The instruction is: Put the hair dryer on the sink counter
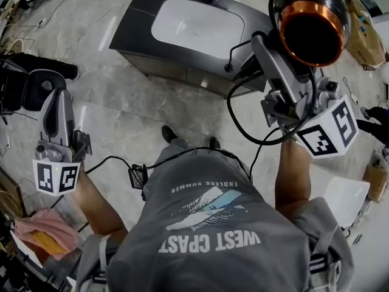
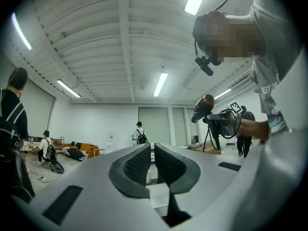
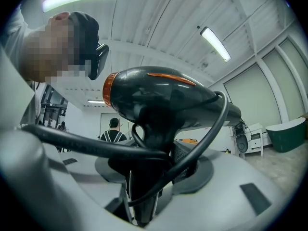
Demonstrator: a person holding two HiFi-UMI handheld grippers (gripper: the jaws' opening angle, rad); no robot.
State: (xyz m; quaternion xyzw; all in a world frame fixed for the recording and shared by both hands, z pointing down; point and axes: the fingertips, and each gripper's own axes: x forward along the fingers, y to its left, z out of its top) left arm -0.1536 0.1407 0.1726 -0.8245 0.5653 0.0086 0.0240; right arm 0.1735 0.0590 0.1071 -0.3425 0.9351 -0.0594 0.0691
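Observation:
A black hair dryer (image 1: 310,26) with an orange ring round its mouth is held up high at the right, close to my head. My right gripper (image 1: 276,56) is shut on its handle (image 3: 144,153), and its black cord (image 1: 243,123) loops over the jaws and hangs down. The sink counter (image 1: 137,23), a dark cabinet with a white basin (image 1: 197,26), stands on the floor ahead, left of the dryer. My left gripper (image 1: 58,102) hangs low at the left, jaws together with nothing between them (image 2: 150,160). From there the dryer (image 2: 203,107) shows at the right.
Cardboard boxes (image 1: 364,35) stand at the far right, cables (image 1: 36,17) lie on the floor at the far left, and a pink cloth (image 1: 42,230) is at the lower left. People (image 2: 139,134) stand far off in the room.

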